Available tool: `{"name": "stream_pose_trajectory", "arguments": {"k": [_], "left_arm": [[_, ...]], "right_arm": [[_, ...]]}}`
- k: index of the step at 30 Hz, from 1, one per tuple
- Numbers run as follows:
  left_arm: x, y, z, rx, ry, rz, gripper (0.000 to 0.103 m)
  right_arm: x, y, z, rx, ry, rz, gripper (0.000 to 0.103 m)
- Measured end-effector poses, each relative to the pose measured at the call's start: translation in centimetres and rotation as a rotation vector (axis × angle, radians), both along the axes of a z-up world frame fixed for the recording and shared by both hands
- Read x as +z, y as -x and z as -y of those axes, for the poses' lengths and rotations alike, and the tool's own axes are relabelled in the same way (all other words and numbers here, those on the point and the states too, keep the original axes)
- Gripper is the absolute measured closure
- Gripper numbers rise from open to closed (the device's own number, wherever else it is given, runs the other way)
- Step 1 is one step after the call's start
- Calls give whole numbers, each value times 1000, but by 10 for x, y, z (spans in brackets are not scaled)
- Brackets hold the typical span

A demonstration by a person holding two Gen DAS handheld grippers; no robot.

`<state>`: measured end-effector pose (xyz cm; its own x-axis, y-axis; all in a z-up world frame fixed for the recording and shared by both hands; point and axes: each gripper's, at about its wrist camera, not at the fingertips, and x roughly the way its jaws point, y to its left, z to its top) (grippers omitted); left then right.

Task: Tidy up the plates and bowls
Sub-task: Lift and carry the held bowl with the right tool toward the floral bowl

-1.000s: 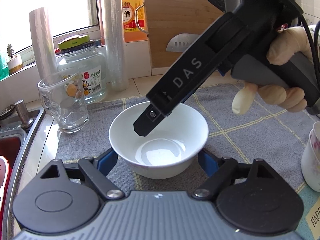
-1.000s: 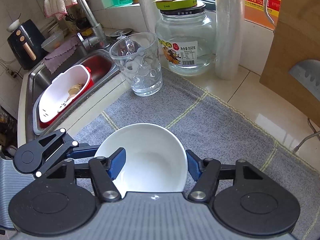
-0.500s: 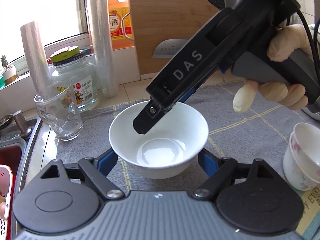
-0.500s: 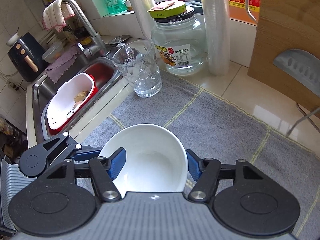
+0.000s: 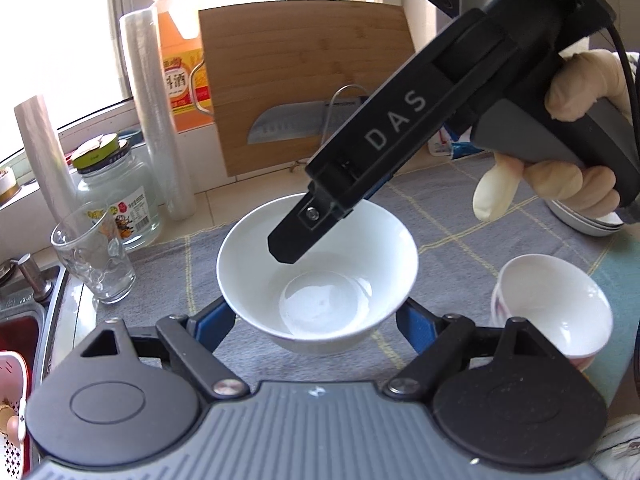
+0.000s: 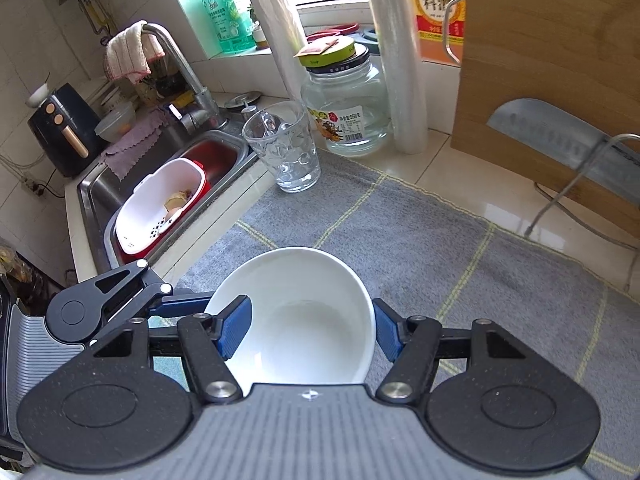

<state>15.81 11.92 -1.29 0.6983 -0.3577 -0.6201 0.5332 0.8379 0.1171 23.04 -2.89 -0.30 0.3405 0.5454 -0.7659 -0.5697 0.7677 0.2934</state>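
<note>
The right gripper [image 5: 288, 240] reads "DAS" along its black arm, and the orange bottle [image 5: 180, 68], upper left, carries "料酒". At lower centre the white bowl [image 5: 320, 276] sits clamped between the left gripper's [image 5: 316, 320] blue pads. The right gripper grips its rim: one finger inside, one outside.

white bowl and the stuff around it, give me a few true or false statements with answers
1. The white bowl is empty. True.
2. The right gripper has one blue pad inside the bowl and one outside. True.
3. The drinking glass lies on its side. False: it stands upright on the grey mat.
4. A knife leans against the wooden cutting board. True.
5. The glass jar has no lid. False: a green lid is on it.
</note>
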Motion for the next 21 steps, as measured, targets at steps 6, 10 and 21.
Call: {"name": "stream_pose_trajectory", "arguments": {"k": [6, 10, 21], "left_arm": [[6, 23, 22, -41, -5, 7, 16], [8, 38, 35, -65, -7, 5, 16], [14, 61, 61, -131, -10, 8, 16]], "right_arm": [[7, 26, 29, -26, -10, 7, 33], [11, 43, 46, -40, -14, 12, 33], [19, 78, 84, -92, -38, 26, 33]]}}
